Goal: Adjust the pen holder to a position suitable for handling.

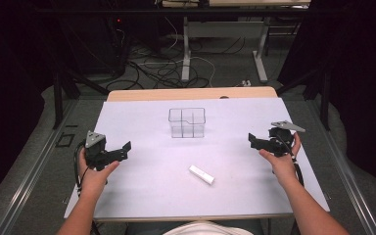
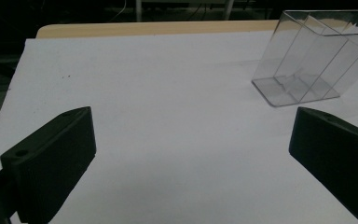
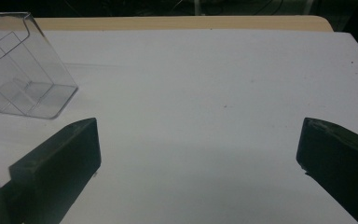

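A clear plastic box with inner dividers (image 1: 187, 122) stands upright and empty on the white sheet (image 1: 142, 117) at mid-table. It appears at the upper right of the left gripper view (image 2: 310, 58) and at the upper left of the right gripper view (image 3: 18, 70). A small white bar (image 1: 201, 175) lies flat nearer the person, right of centre. My left gripper (image 1: 125, 148) is held at the left of the sheet, open and holding nothing. My right gripper (image 1: 251, 139) is held at the right, also open and holding nothing. Both sets of jaws stand wide apart over bare sheet.
The wooden table edge (image 1: 191, 93) shows beyond the sheet. Behind it are desk legs (image 1: 186, 49) and loose cables (image 1: 156, 68) on the floor. Dark curtains flank both sides.
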`<action>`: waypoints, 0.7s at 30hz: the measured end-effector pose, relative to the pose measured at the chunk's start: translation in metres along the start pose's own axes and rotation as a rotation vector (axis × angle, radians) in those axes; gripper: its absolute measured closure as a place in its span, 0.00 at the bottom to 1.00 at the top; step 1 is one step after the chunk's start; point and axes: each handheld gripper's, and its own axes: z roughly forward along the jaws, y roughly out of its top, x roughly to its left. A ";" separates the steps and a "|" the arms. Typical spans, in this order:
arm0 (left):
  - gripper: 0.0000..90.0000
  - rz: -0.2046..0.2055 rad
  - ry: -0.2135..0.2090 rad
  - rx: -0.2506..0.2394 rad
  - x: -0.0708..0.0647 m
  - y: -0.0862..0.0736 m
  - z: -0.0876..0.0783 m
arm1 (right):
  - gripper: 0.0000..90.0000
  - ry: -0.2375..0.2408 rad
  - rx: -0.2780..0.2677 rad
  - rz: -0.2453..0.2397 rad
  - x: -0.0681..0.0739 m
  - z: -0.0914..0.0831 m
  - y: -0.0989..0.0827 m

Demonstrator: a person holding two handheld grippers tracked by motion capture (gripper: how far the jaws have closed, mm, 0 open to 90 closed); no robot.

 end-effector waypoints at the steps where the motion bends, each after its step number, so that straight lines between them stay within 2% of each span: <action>1: 0.01 0.003 -0.010 -0.004 -0.003 0.001 0.000 | 0.00 0.007 0.002 0.002 0.000 0.000 0.000; 3: 0.01 0.004 -0.012 -0.003 -0.004 0.001 0.000 | 0.00 0.012 0.004 -0.004 0.000 0.000 -0.001; 7: 0.01 -0.023 -0.029 -0.022 -0.009 0.003 0.002 | 0.00 0.019 0.000 -0.006 0.005 -0.001 -0.003; 8: 0.01 -0.027 -0.033 -0.023 -0.012 0.005 0.002 | 0.00 0.018 0.002 -0.027 0.005 -0.002 -0.003; 13: 0.04 -0.020 -0.042 -0.030 -0.019 0.009 0.004 | 0.04 -0.006 -0.008 -0.067 0.011 -0.003 -0.004; 16: 0.04 -0.011 -0.042 -0.043 -0.025 0.013 0.005 | 0.05 -0.008 -0.018 -0.069 0.014 -0.005 -0.004; 18: 0.04 -0.020 -0.047 -0.061 -0.029 0.019 0.007 | 0.05 -0.004 -0.019 -0.072 0.015 -0.004 -0.004; 21: 0.05 -0.025 -0.055 -0.063 -0.032 0.024 0.009 | 0.05 -0.006 -0.009 -0.076 0.016 -0.004 -0.005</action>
